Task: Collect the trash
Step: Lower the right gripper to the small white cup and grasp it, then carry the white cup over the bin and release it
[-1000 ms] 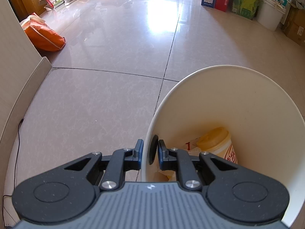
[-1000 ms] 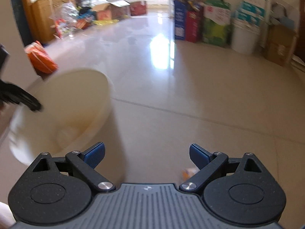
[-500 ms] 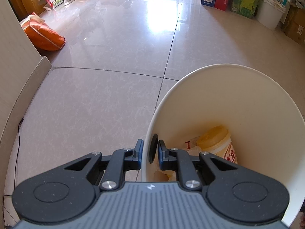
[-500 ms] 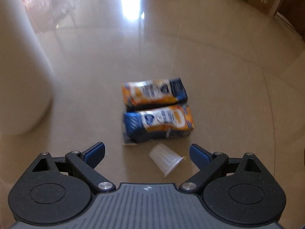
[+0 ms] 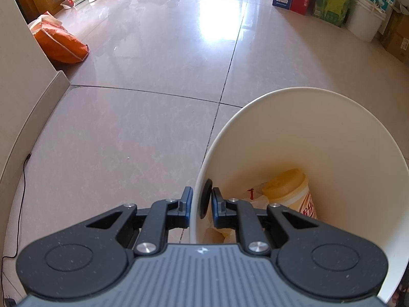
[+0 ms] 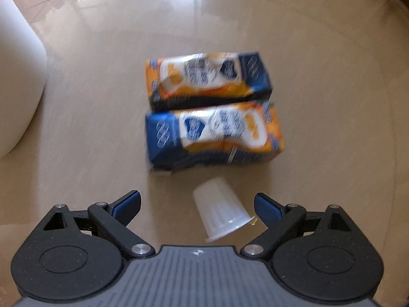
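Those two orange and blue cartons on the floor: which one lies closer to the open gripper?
The lower carton, with its blue end on the left, just beyond the small white cup. The other carton lies behind it, blue end to the right.

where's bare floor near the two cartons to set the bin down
Bare tile lies between the bin and the cartons, and right of them. It is crowded just below the near carton, where the small cup lies.

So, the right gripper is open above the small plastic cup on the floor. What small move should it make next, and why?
Probably lower the right gripper a little and close on the small plastic cup. The cup lies on its side between the open jaws, nearer than the two cartons, and the left gripper already holds the bin by its rim.
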`<state>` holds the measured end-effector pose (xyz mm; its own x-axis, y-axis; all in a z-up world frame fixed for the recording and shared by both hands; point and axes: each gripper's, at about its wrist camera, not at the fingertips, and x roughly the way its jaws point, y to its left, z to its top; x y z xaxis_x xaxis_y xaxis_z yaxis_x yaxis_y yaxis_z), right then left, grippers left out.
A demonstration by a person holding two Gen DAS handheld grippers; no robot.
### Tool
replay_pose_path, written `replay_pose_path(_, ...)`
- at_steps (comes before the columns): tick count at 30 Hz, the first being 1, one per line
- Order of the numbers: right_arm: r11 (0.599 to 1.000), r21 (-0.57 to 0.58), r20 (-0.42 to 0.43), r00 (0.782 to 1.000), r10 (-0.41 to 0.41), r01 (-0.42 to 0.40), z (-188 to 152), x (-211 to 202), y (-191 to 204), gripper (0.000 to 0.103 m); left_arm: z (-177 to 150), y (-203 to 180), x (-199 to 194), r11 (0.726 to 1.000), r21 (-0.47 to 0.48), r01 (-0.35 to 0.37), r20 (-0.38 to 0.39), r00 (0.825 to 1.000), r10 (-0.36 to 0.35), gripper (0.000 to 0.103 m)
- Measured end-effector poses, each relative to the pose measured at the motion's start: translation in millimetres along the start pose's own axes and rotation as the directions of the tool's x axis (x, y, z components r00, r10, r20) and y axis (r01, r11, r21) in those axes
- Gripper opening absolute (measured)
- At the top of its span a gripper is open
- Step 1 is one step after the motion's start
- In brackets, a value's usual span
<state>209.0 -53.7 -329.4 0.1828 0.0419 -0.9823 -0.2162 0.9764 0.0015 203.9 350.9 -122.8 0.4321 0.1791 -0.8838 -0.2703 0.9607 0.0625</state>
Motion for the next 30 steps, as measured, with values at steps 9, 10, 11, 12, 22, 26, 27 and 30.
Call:
replay_pose_path(9,0.998,0.034,-0.012,0.998,0.058,-0.057,-17.6,-0.2,-2.1,0.085,-0.5,1.1,-0.2,1.000,-0.001,0.003,0.001,1.000,-0.003,0.014)
replay_pose_path(10,0.997,0.039,-0.014,0.998,0.059,-0.059,-16.6,-0.4,-1.8,0.083,-0.3,1.2,-0.1,1.000,-0.001,0.003,0.001,1.000,-0.003,0.014)
replay_pose_path(11,0.997,0.042,-0.016,0.998,0.058,-0.058,-13.1,0.5,-1.0,0.082,-0.3,1.4,-0.1,1.000,-0.002,0.004,0.001,1.000,-0.004,0.014)
replay_pose_path(12,0.998,0.043,-0.017,0.998,0.052,-0.051,-12.1,0.8,-0.7,0.081,-0.2,1.4,0.0,1.000,-0.003,0.004,0.001,1.000,-0.004,0.014)
replay_pose_path(22,1.000,0.016,-0.061,0.998,-0.026,0.027,-12.6,2.8,12.5,0.048,-0.8,1.3,-2.4,1.000,0.003,0.007,0.008,1.000,-0.007,0.014)
replay_pose_path(26,0.999,0.039,-0.051,0.998,-0.033,0.035,-19.0,-1.8,15.2,0.047,-0.3,1.8,-2.5,1.000,0.004,0.010,0.008,1.000,-0.010,0.013)
replay_pose_path(27,0.998,0.051,-0.048,0.998,-0.034,0.037,-17.4,-4.1,13.3,0.047,-0.3,1.9,-2.6,1.000,0.006,0.010,0.009,1.000,-0.010,0.013)
replay_pose_path(30,0.996,0.086,-0.020,1.000,-0.007,0.009,-21.8,-17.3,9.9,0.047,-0.3,0.6,-2.8,1.000,0.015,0.007,0.012,1.000,-0.007,0.013)
